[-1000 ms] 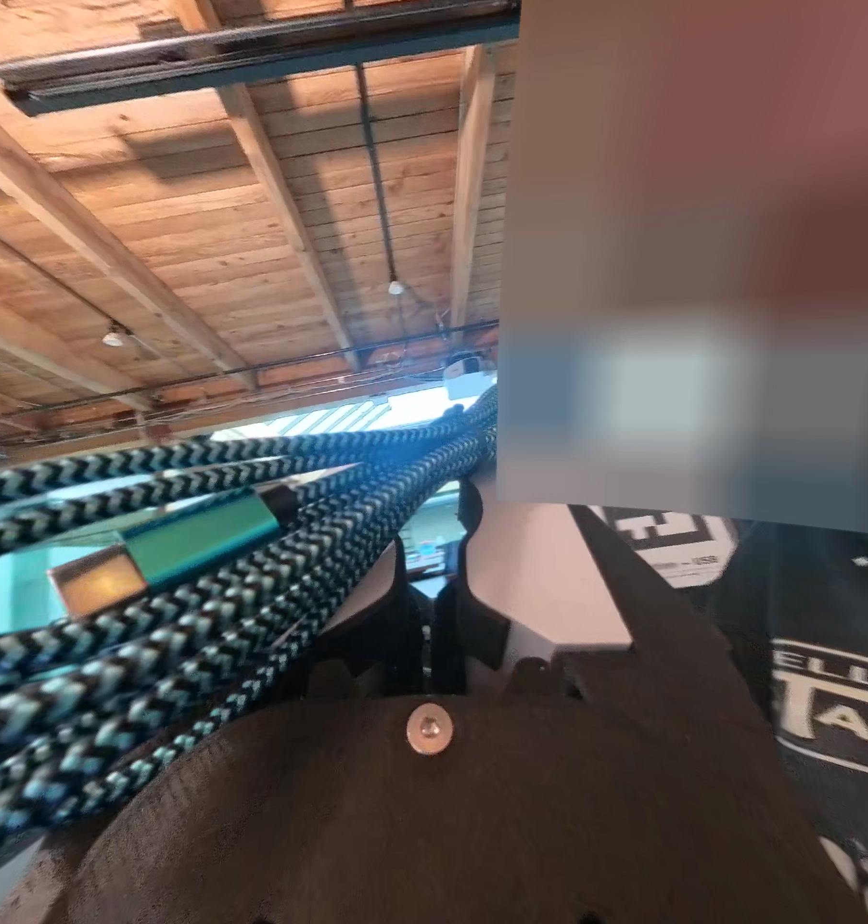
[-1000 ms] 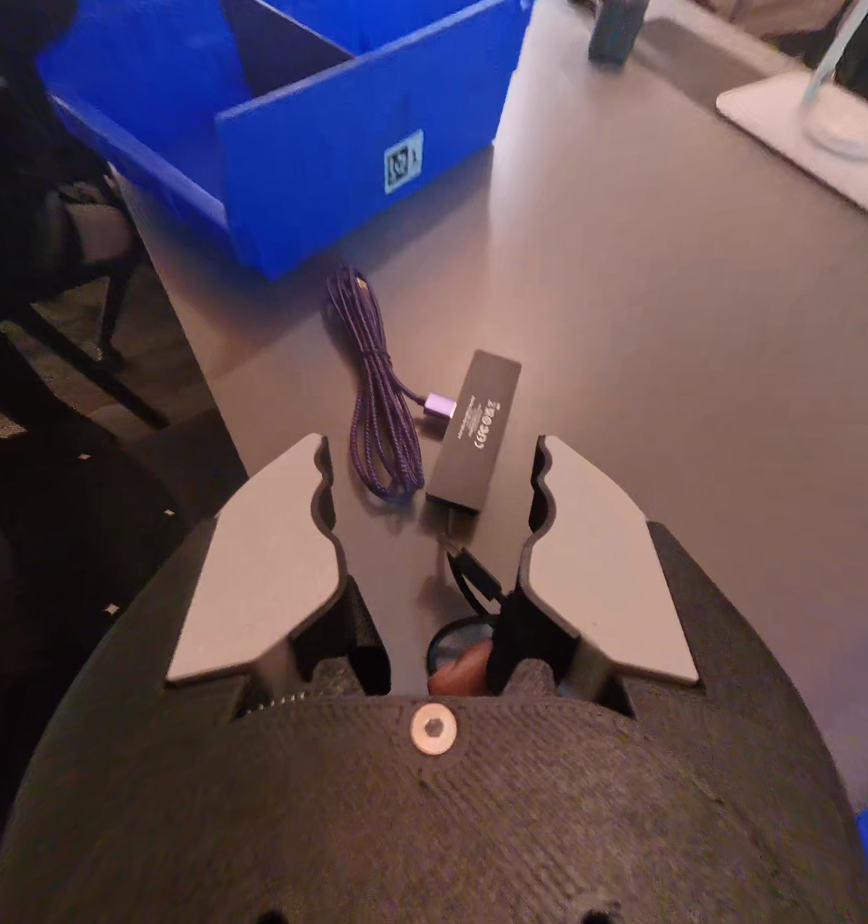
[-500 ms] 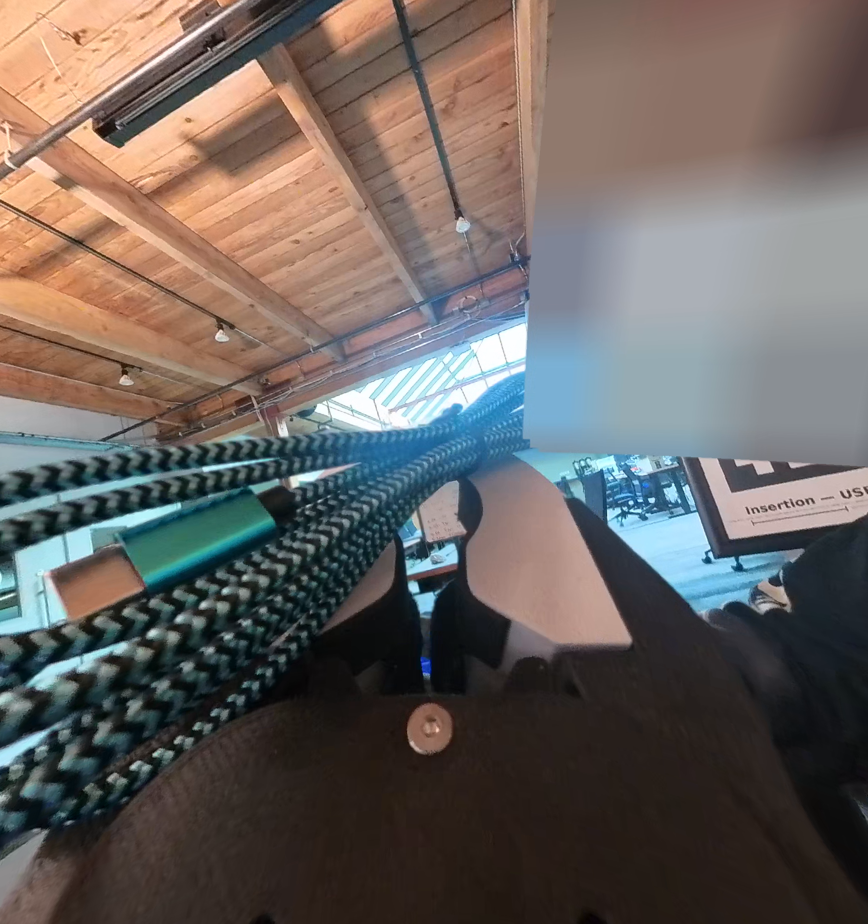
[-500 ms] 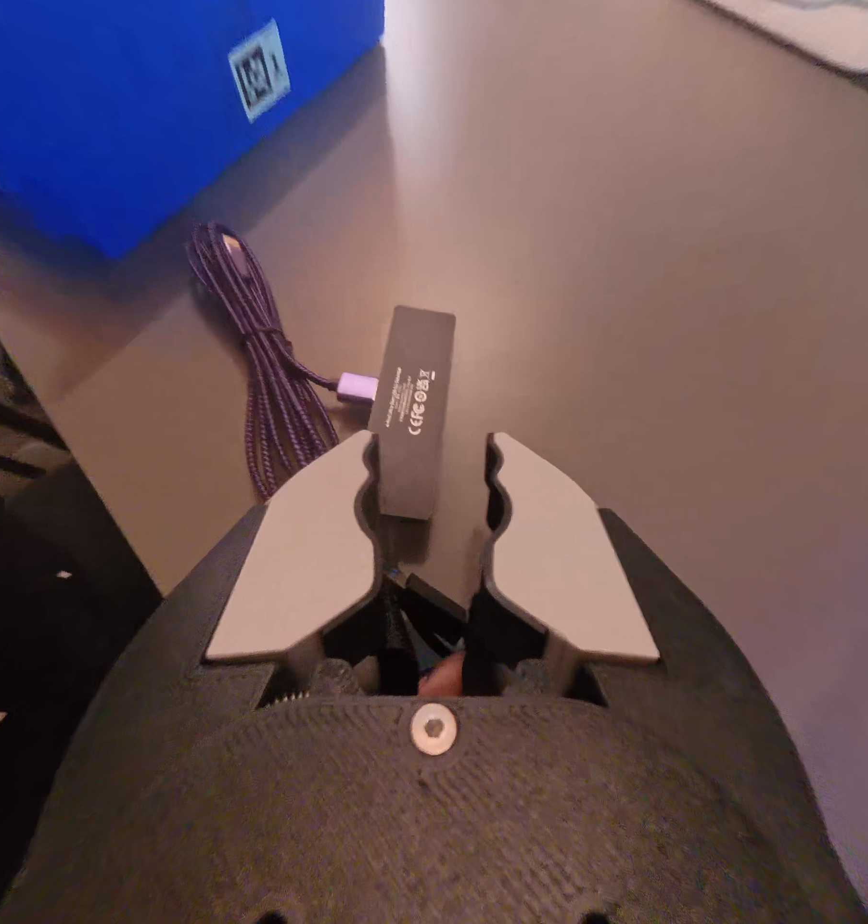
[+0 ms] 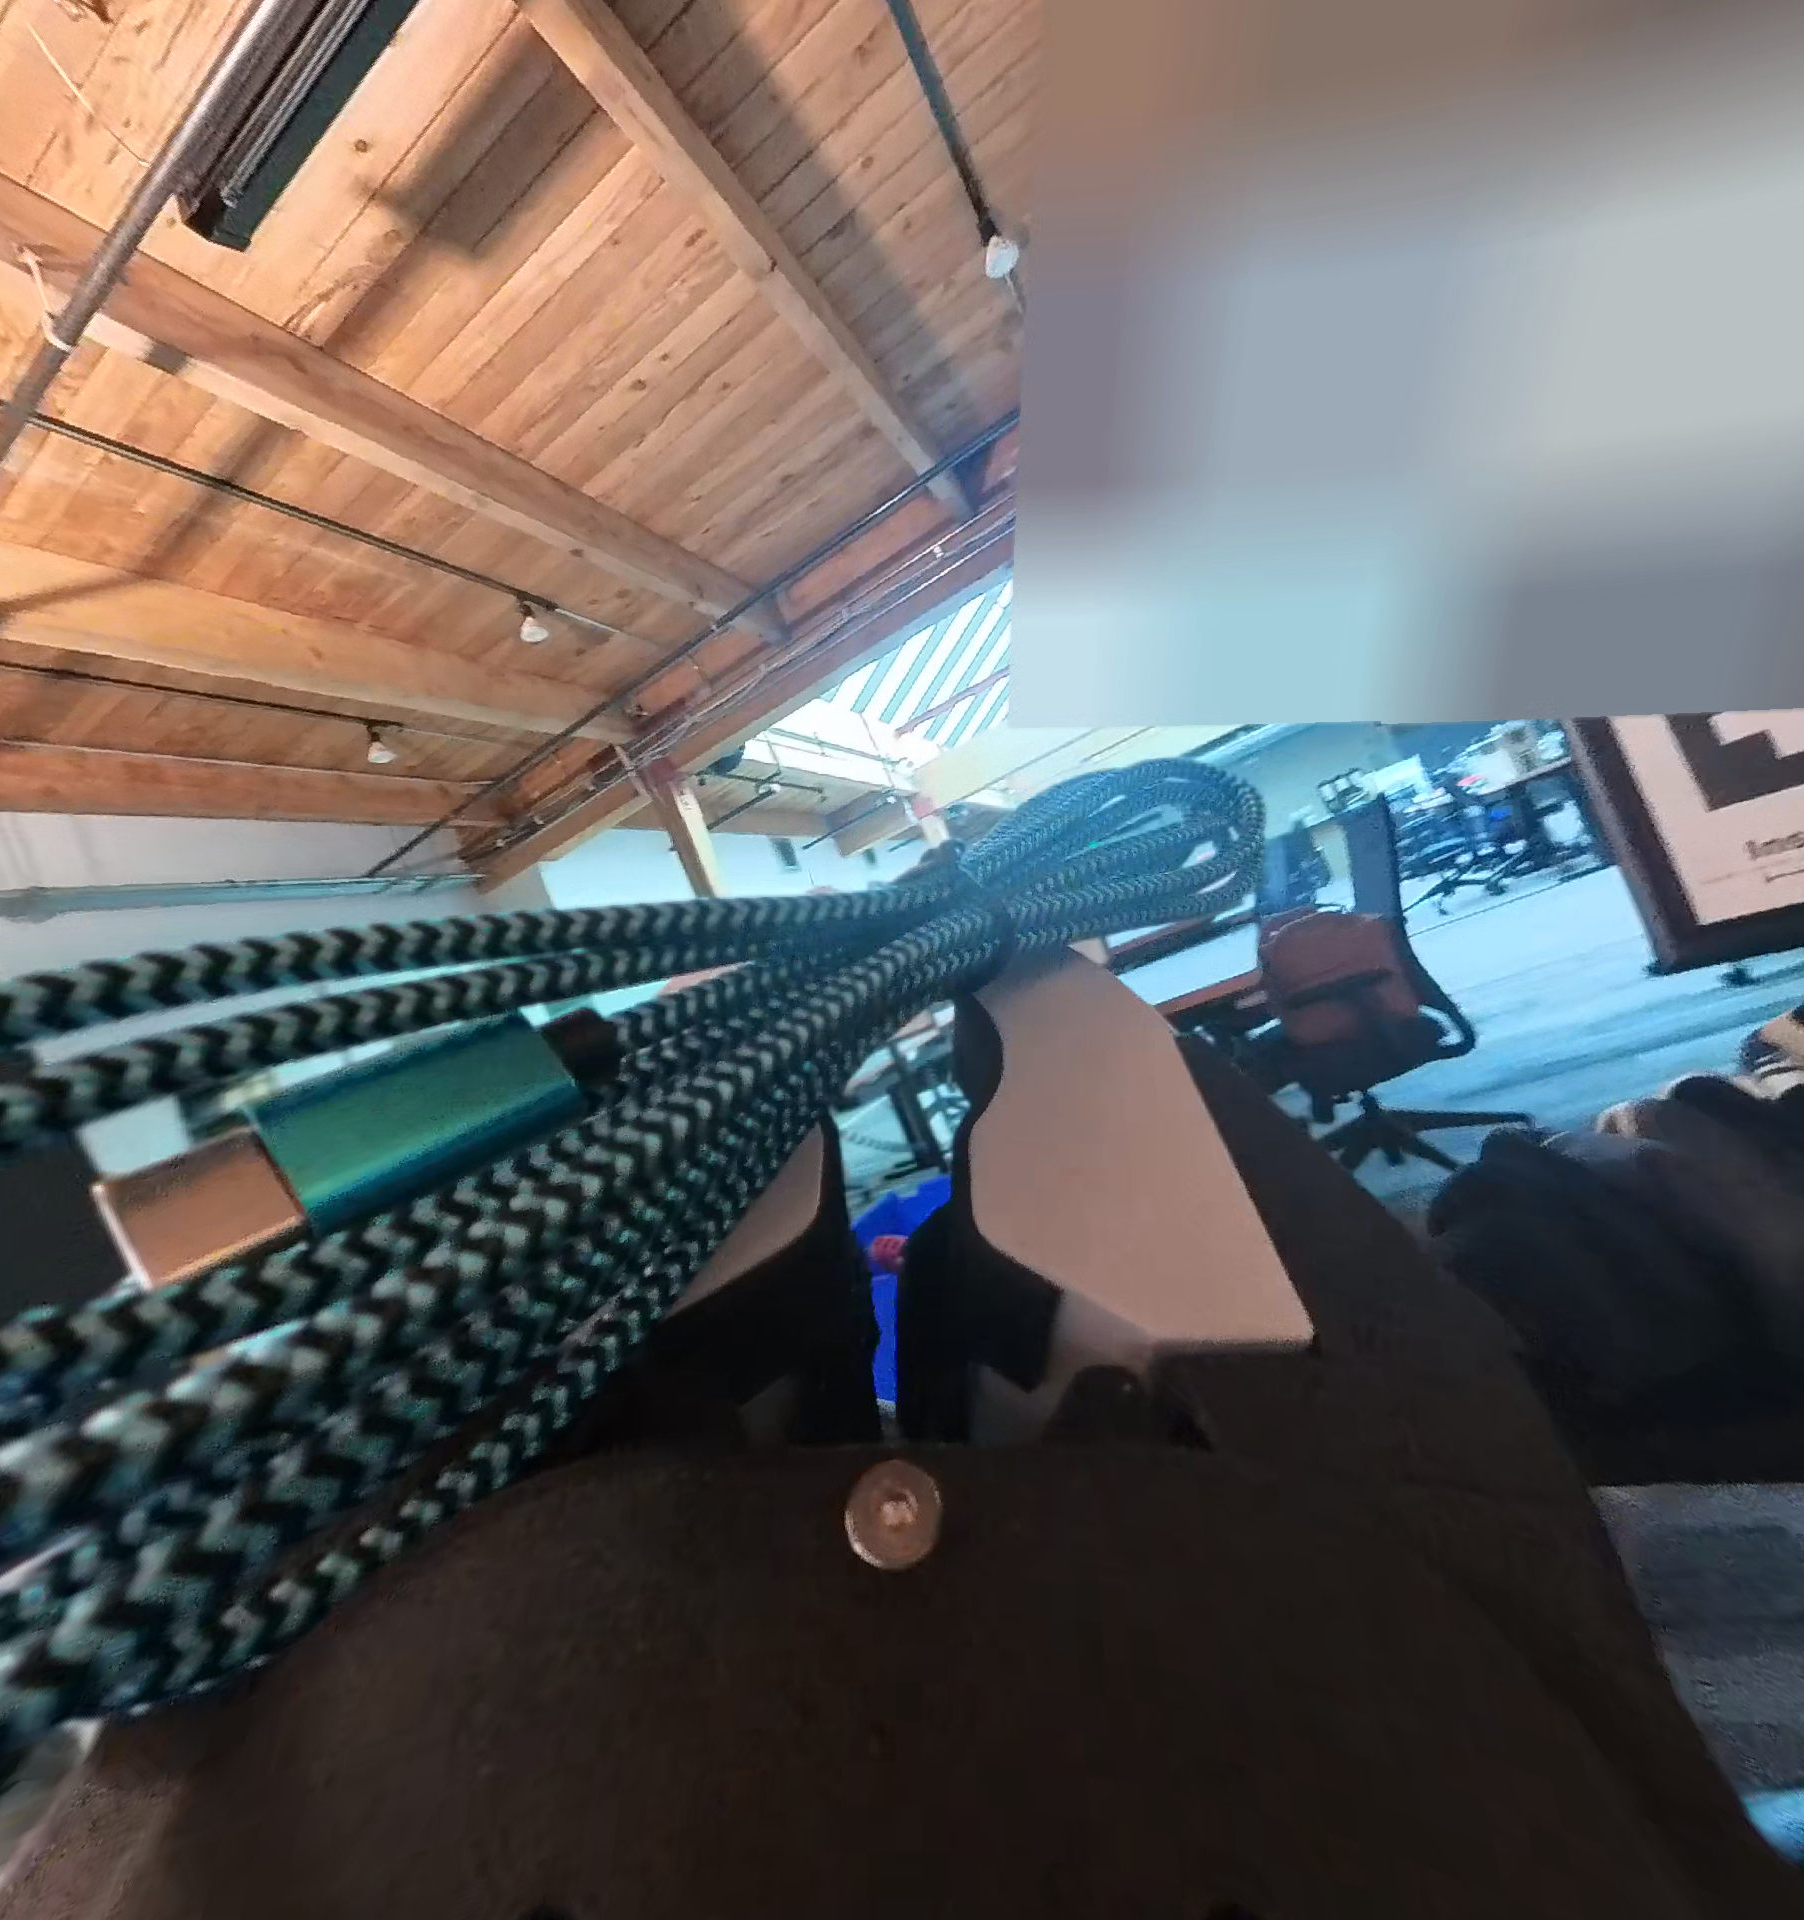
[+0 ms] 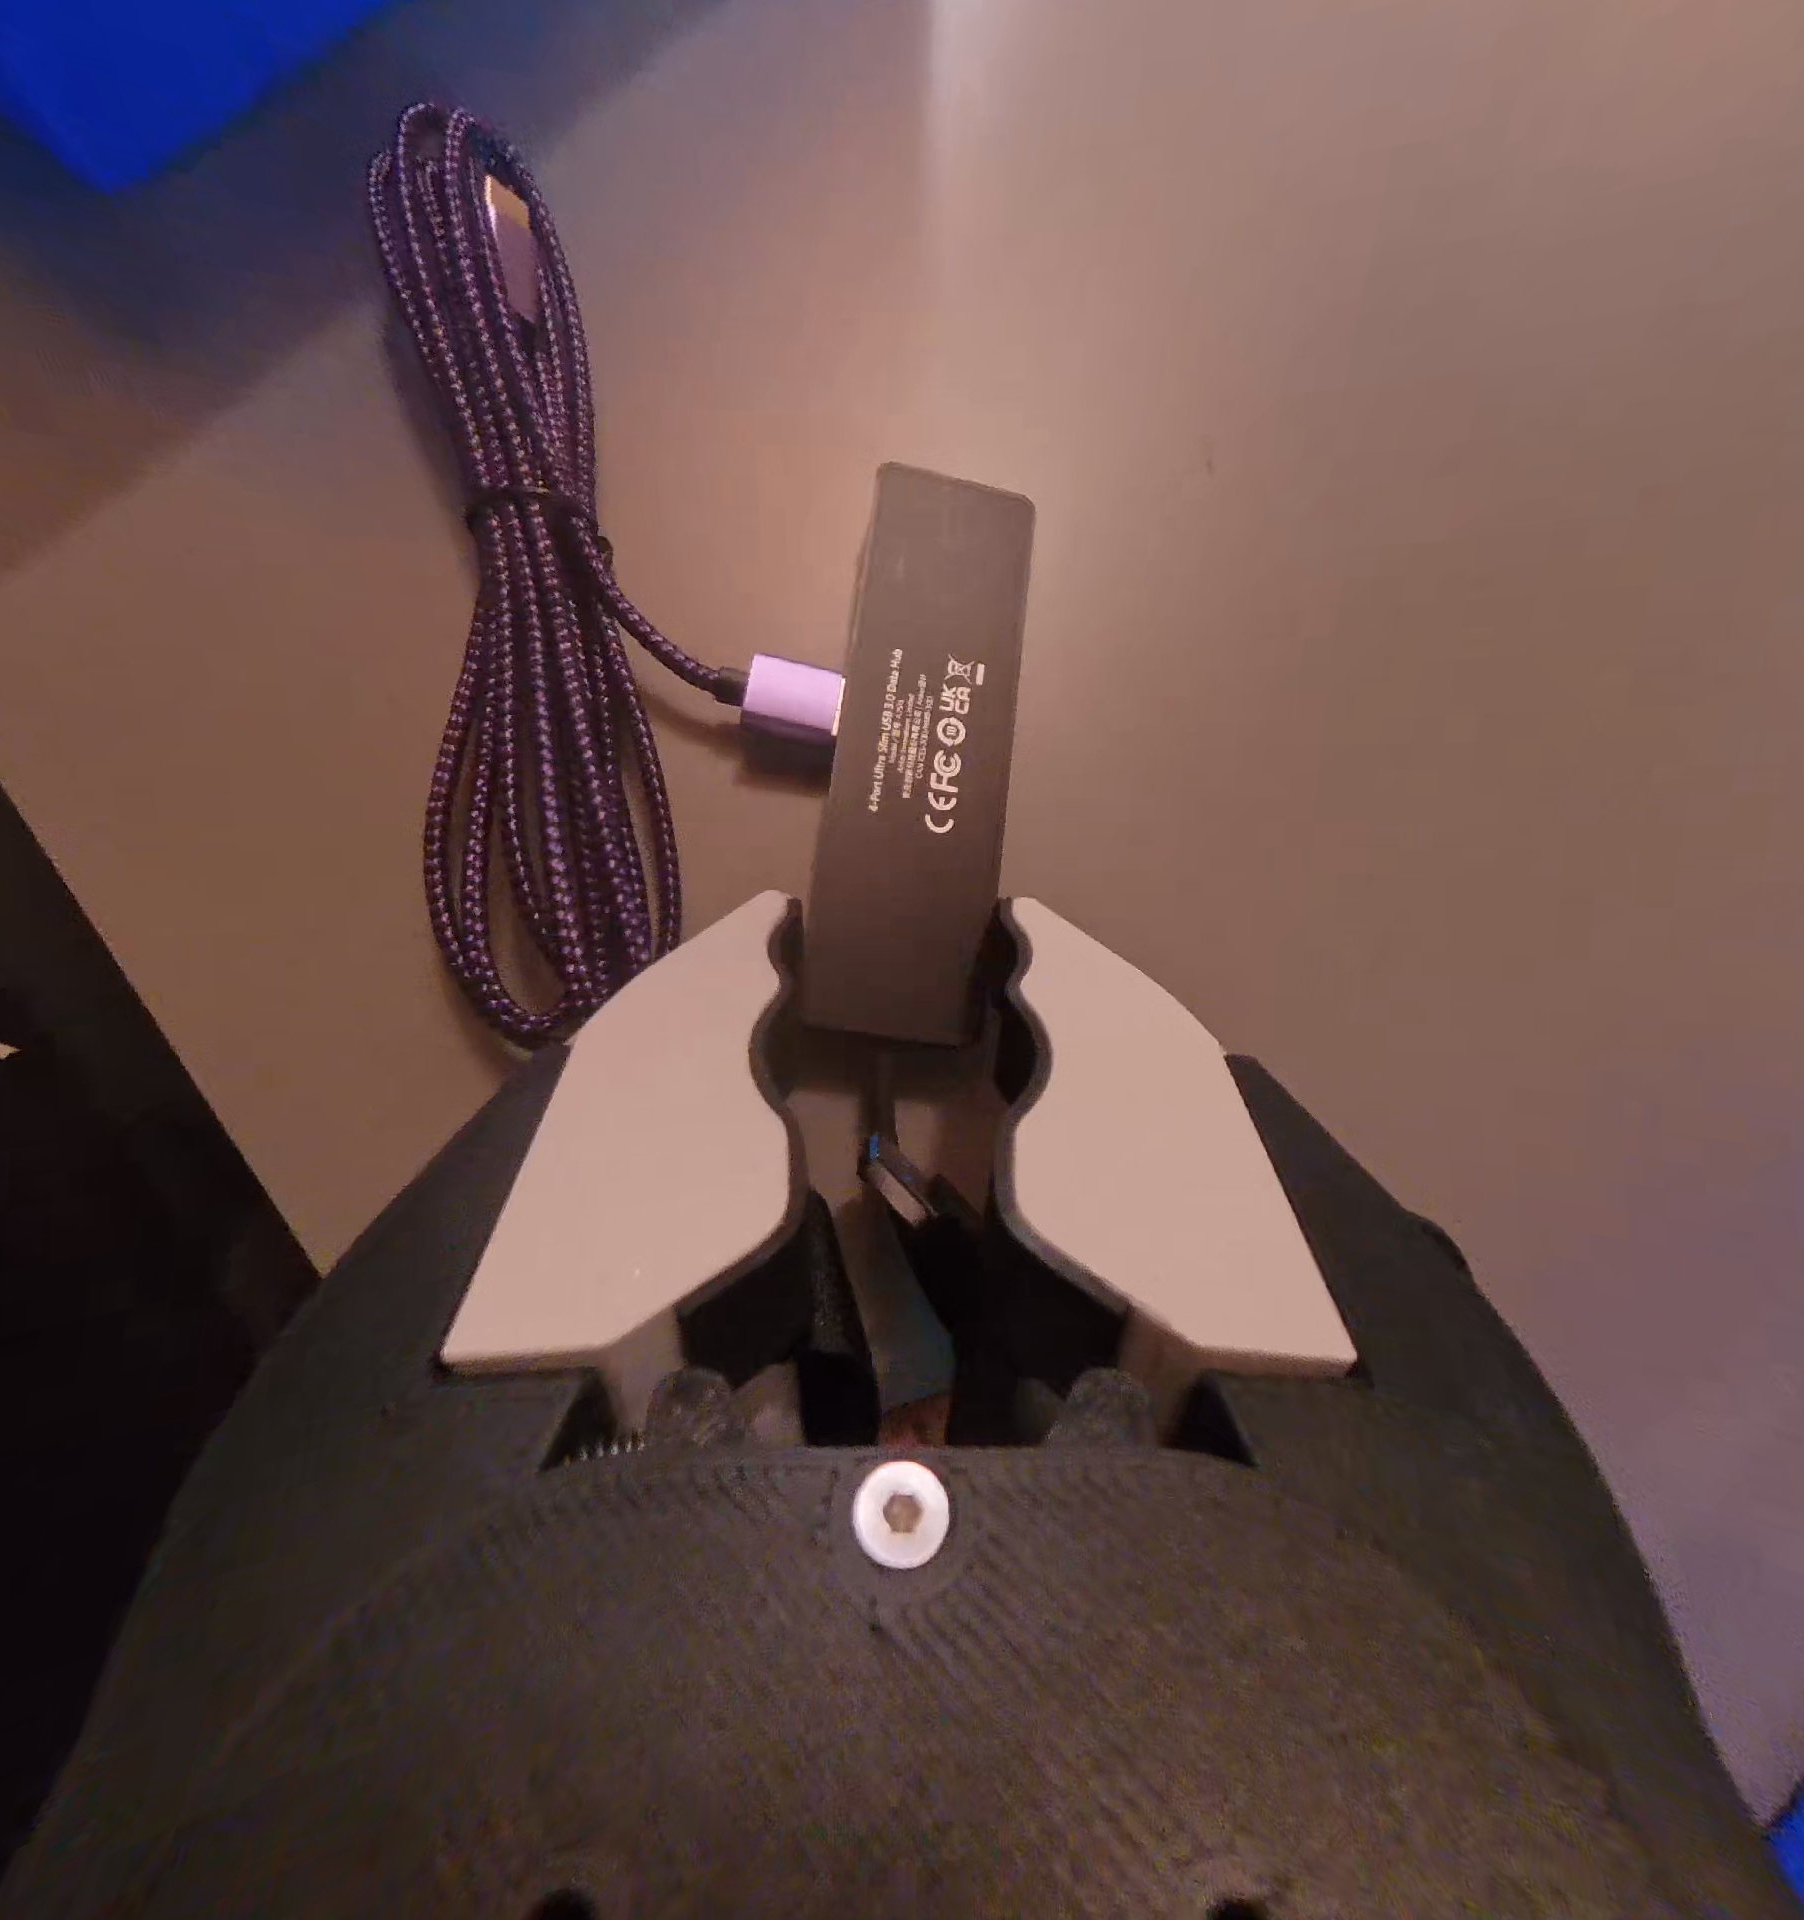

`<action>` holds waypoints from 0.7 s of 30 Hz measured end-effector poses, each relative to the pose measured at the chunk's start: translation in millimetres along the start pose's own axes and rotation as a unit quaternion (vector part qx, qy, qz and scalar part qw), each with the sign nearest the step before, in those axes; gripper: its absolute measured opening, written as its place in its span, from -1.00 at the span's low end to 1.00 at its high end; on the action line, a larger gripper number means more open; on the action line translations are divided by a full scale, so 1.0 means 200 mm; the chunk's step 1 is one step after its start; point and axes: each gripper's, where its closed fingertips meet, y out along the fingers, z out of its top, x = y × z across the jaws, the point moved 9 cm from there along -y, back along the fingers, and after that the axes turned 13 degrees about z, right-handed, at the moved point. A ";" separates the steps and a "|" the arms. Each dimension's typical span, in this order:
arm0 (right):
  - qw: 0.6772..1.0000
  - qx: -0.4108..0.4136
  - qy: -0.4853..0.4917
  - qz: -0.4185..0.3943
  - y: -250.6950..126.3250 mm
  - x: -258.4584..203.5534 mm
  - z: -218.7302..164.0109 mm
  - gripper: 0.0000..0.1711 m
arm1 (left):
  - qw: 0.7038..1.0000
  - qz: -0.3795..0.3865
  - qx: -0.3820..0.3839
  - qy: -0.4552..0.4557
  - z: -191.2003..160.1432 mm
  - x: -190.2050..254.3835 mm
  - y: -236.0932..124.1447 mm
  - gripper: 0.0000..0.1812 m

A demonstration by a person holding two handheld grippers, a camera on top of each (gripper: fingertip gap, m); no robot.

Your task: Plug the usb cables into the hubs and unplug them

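Down on the grey table [image 6: 1397,520], my right tongs [image 6: 898,966] have just come in over the near end of the black hub [image 6: 919,748]. A second ago they stood wide and short of it; now the two pale fingers [image 6: 649,1122] have narrowed until they bracket the hub's near end, one on each long side. They look to be touching it or very nearly, so I call this a grip on the hub. That tells me the hub is being pinned for plugging or unplugging.

Left of the hub, the purple cable [image 6: 534,644] lies in a tied bundle on the table, and its lilac plug [image 6: 789,712] sits in the hub's left side. So one cable is already in. Behind the hub, between my fingers, its own short black lead [image 6: 903,1174] curls back toward the tongs.

Beyond the purple cable, far from the hub, a corner of the blue bin [image 6: 119,73] shows, blurred.

My left tongs [image 5: 965,1013] are up in the air, well away from the hub, and they have swung down: the view showed mostly wooden ceiling [image 5: 410,416] before, and now takes in office chairs. They are squeezed almost shut on the teal cable [image 5: 669,1039], pinching the coiled bundle near its looped end. Its teal plug [image 5: 358,1132] with the bare metal tip hangs loose at the left, free of the fingers.

My guess: the teal plug goes into the hub next, once I regrip it.
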 end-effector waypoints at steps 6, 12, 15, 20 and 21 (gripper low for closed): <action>0.973 0.225 0.026 0.036 -0.21 0.06 0.05 -0.62 | 0.990 0.117 -0.007 0.075 0.00 -0.05 -0.02 -0.84; 0.856 0.476 0.077 0.184 -0.46 0.03 0.08 -0.62 | 0.981 0.176 0.002 0.076 -0.03 -0.09 -0.05 -0.84; 0.799 0.547 0.057 0.241 -0.52 0.00 0.08 -0.59 | 0.981 0.181 0.001 0.075 -0.04 -0.08 -0.05 -0.83; 0.717 0.614 0.051 0.326 -0.54 -0.04 0.07 -0.62 | 0.979 0.169 -0.005 0.112 -0.07 -0.02 -0.04 -0.82; 0.700 0.622 0.051 0.346 -0.54 -0.05 0.07 -0.62 | 0.980 0.159 0.001 0.123 -0.06 0.00 -0.04 -0.83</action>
